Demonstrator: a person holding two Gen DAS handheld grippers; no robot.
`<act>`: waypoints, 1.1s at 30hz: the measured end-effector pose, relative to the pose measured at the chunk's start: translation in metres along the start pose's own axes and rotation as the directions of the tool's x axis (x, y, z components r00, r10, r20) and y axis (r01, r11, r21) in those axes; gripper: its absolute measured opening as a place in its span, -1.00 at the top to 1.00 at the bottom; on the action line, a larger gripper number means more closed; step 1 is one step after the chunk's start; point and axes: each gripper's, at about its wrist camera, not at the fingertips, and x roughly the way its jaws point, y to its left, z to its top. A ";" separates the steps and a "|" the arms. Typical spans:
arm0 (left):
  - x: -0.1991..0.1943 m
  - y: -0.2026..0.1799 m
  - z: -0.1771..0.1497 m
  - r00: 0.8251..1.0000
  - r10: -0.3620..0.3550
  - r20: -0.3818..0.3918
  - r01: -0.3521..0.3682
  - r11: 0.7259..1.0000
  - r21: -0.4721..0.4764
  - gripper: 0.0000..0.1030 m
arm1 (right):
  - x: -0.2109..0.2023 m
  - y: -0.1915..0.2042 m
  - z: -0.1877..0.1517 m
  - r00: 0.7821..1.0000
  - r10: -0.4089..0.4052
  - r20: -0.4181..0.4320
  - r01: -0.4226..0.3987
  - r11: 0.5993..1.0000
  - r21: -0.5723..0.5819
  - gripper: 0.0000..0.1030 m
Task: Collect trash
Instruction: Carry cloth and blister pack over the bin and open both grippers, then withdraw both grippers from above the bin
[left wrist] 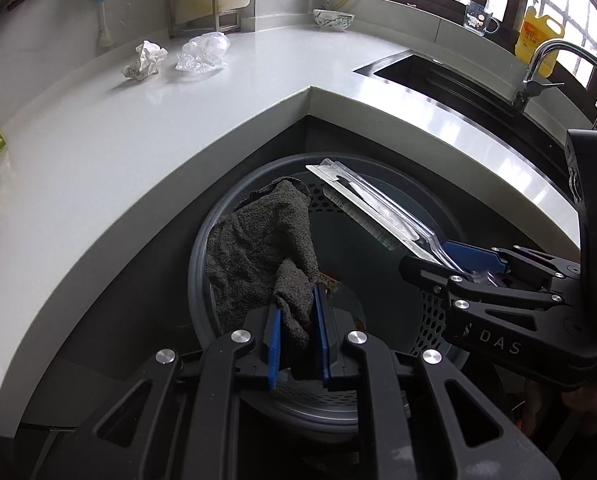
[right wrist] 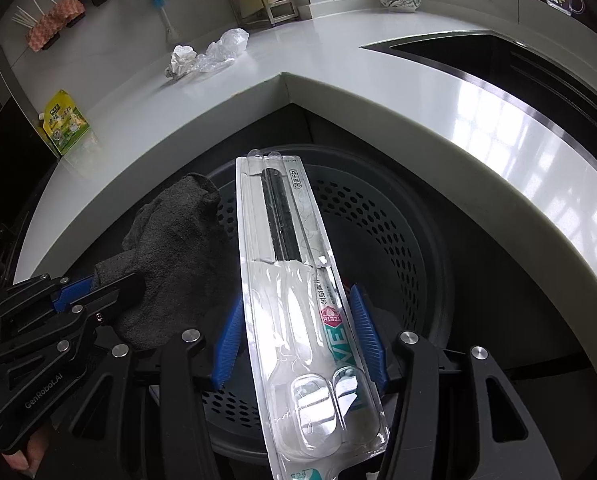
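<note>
The right tool (right wrist: 298, 336) grips a clear toothbrush package (right wrist: 298, 280) over the grey perforated bin (right wrist: 386, 232); beside it, the left tool (right wrist: 110, 284) holds a grey cloth (right wrist: 170, 248).

both wrists: steep downward, close | shared: bin (left wrist: 202, 248), counter (right wrist: 338, 80)

Dark grey rag (left wrist: 258, 248) and clear toothbrush blister pack (right wrist: 298, 288), both above perforated bin (right wrist: 378, 232)
</note>
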 end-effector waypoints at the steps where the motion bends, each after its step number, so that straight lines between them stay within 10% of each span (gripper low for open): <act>1: 0.002 0.000 0.000 1.000 0.001 -0.005 -0.001 1.000 0.001 0.71 | 0.003 -0.001 0.000 1.000 -0.004 -0.014 0.004 1.000 0.004 0.02; 7: 0.006 0.006 0.002 1.000 0.005 -0.019 -0.005 1.000 -0.022 0.52 | 0.006 -0.005 0.002 1.000 0.012 -0.028 -0.011 1.000 0.026 -0.06; 11: 0.002 0.010 0.004 1.000 0.024 0.012 -0.023 0.999 -0.038 -0.13 | 0.001 -0.009 0.005 1.000 0.010 -0.002 -0.010 0.999 0.034 -0.18; 33: -0.002 0.019 0.000 0.997 0.070 0.016 -0.069 0.995 -0.066 -0.29 | -0.003 -0.016 0.002 0.999 0.031 0.017 -0.031 0.998 0.050 -0.19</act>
